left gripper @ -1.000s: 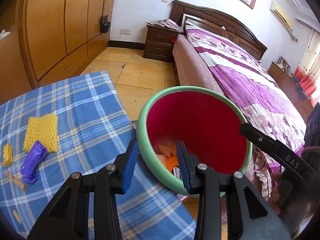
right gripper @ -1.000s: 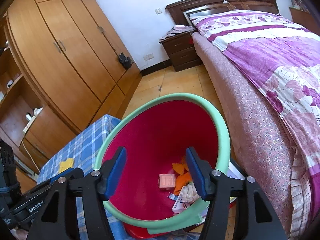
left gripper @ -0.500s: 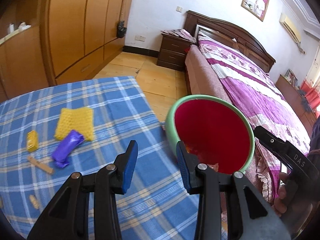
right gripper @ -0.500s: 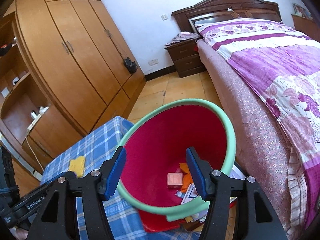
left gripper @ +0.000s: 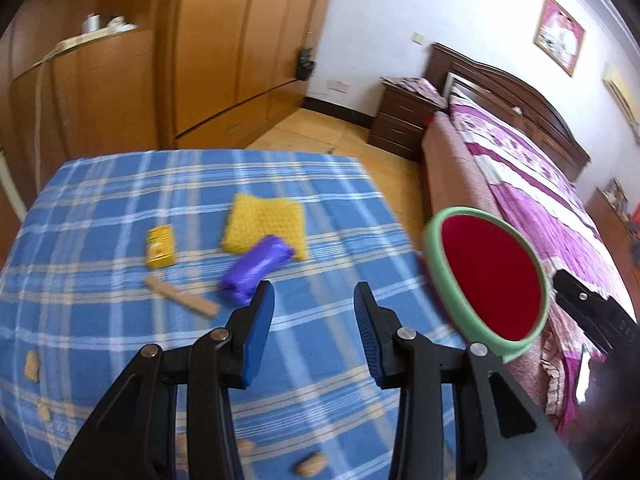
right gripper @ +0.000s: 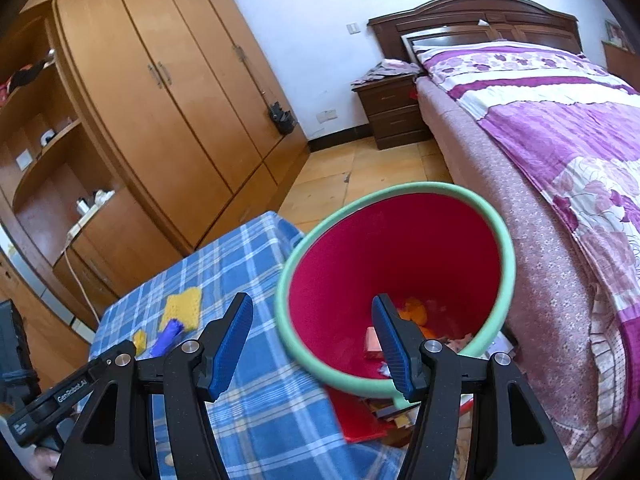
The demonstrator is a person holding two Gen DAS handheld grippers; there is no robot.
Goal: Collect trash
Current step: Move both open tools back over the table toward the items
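Hovering: my left gripper (left gripper: 314, 312), fingers wide, empty, near purple wrapper (left gripper: 256, 270); risk: slick wrapper skids from closing pads.

Tablecloth (left gripper: 100, 208) under the left tongs: blue w/ white & tan plaid. Ahead of them: yellow mesh pad (left gripper: 266, 222), purple wrapper (left gripper: 256, 268), yellow box (left gripper: 160, 246), tan stick (left gripper: 182, 300). Bin (right gripper: 504, 248) betw. right tongs' pads: red inside, mint-green rim, orange & pink scraps. Bedspread (right gripper: 560, 128) beyond: purple/white floral. Pads (right gripper: 232, 344) blue, frames black.
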